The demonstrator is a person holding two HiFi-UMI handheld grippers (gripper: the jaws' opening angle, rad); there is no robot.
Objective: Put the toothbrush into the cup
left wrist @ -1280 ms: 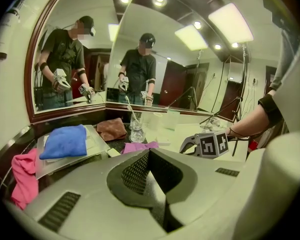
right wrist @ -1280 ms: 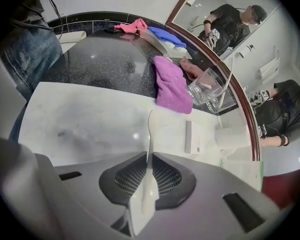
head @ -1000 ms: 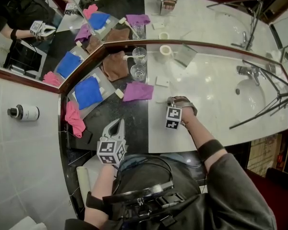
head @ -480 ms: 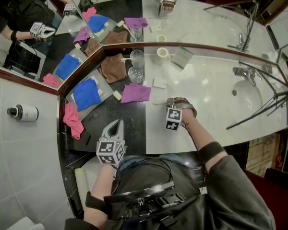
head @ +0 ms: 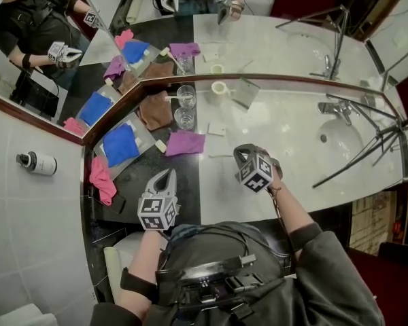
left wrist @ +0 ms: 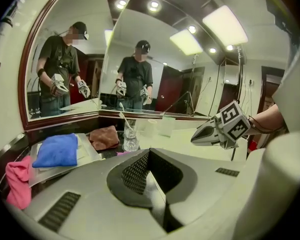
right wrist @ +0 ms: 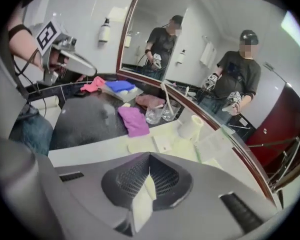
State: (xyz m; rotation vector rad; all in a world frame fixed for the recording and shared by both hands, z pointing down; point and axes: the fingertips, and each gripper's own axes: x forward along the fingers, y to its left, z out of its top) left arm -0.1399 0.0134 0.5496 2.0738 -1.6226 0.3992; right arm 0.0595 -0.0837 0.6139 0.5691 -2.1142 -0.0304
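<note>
You held both grippers empty; toothbrush (right wrist: 165, 95) in cup (right wrist: 168, 113).
Jaws of your right gripper (right wrist: 146, 184) had just closed on nothing, cup well ahead; left gripper (left wrist: 151, 184) jaws were together.

**Bright overhead light, bent edges**

Recessed ceiling spots (left wrist: 155, 5) and a large light panel (left wrist: 225, 26) are lighting the room evenly from above (shadows are falling faint). The pale counter (head: 285, 124) is glaring slightly. Both gripper views are bowing straight lines and darkening to black at the corners. The left gripper (left wrist: 150, 165) is looking soft close to the lens.

A bathroom: marble counter (head: 285, 138), sink (head: 341, 140), tap (head: 334, 109) and wall mirrors (head: 272, 41).
</note>
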